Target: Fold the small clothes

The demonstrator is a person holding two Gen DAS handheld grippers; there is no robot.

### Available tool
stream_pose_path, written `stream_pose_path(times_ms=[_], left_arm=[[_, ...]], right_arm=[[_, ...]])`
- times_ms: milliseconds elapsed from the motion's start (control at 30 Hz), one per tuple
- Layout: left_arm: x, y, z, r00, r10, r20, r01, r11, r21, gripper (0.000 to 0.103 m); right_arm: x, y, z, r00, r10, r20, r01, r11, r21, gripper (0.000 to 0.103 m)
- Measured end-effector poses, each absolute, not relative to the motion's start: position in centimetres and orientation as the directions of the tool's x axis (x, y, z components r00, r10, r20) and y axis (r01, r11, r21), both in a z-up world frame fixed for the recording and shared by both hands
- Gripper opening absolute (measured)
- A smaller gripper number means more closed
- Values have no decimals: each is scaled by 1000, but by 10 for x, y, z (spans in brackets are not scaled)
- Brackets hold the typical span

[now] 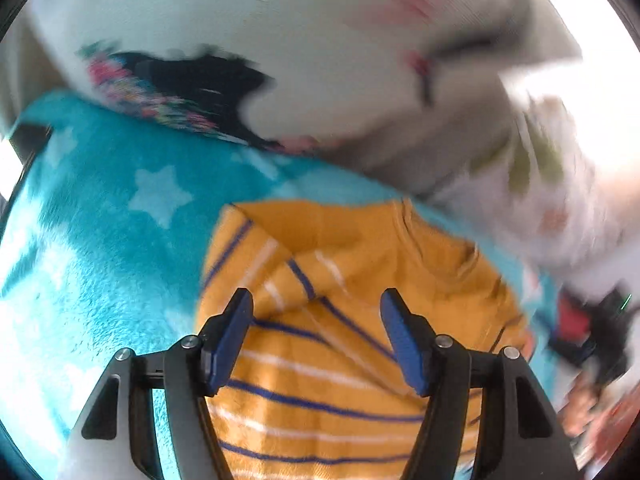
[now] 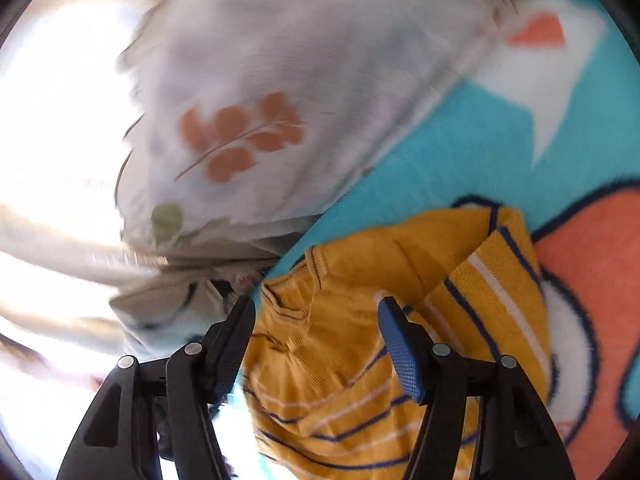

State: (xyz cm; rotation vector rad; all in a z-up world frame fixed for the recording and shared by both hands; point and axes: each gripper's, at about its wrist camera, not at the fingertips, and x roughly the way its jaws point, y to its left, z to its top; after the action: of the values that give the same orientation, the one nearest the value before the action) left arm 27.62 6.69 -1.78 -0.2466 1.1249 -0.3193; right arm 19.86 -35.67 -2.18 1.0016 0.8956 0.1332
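Observation:
A small mustard-yellow top with navy and white stripes [image 1: 360,264] lies folded over on a turquoise fleece blanket [image 1: 104,240]. My left gripper [image 1: 316,300] hovers over its striped part, jaws apart, nothing between the blue pads. In the right wrist view the same yellow top [image 2: 360,272] lies with a striped sleeve doubled across it. My right gripper [image 2: 316,308] stands open above the collar end, its pads clear of the cloth.
A white pillow with a leaf print [image 2: 256,112] lies past the top, blurred. Another white cushion with a dark and pink print [image 1: 192,80] lies at the blanket's far side. The blanket [image 2: 460,152] bears an orange and white fish figure [image 2: 592,264].

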Motion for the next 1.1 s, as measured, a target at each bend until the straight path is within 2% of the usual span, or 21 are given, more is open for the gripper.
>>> stream_pose_path(times_ms=[100, 200, 267, 333, 433, 633, 767, 867, 1000, 1100], left_arm=[[278, 51, -31, 363, -326, -873, 178, 944, -278, 65], [292, 59, -44, 371, -272, -888, 121, 962, -244, 65], [303, 67, -54, 363, -260, -895, 79, 965, -248, 65], [307, 72, -52, 390, -206, -897, 70, 978, -195, 65], [309, 81, -47, 402, -180, -898, 53, 983, -173, 65], [276, 105, -24, 421, -197, -885, 45, 980, -196, 65], [242, 95, -29, 405, -207, -891, 98, 978, -183, 65], [222, 81, -52, 365, -142, -920, 113, 988, -108, 65], [201, 79, -58, 368, -64, -928, 93, 995, -32, 67], [189, 85, -65, 357, -35, -933, 82, 997, -6, 73]], right_arm=[[207, -320, -22, 560, 512, -652, 218, 668, 712, 68], [230, -292, -42, 468, 497, -731, 205, 743, 637, 65], [248, -285, -56, 439, 435, -787, 223, 795, 564, 65], [266, -282, -67, 417, 352, -838, 240, 847, 475, 64], [278, -278, -61, 421, 252, -871, 234, 898, 373, 62], [234, -259, -19, 472, 184, -862, 171, 940, 294, 62], [196, -225, -12, 457, 260, -851, 55, 946, 319, 62], [182, -190, -29, 399, 286, -871, -53, 956, 290, 62], [160, -183, -63, 333, 207, -920, -21, 977, 212, 62], [135, -172, -63, 365, 98, -926, -103, 993, 64, 62]])
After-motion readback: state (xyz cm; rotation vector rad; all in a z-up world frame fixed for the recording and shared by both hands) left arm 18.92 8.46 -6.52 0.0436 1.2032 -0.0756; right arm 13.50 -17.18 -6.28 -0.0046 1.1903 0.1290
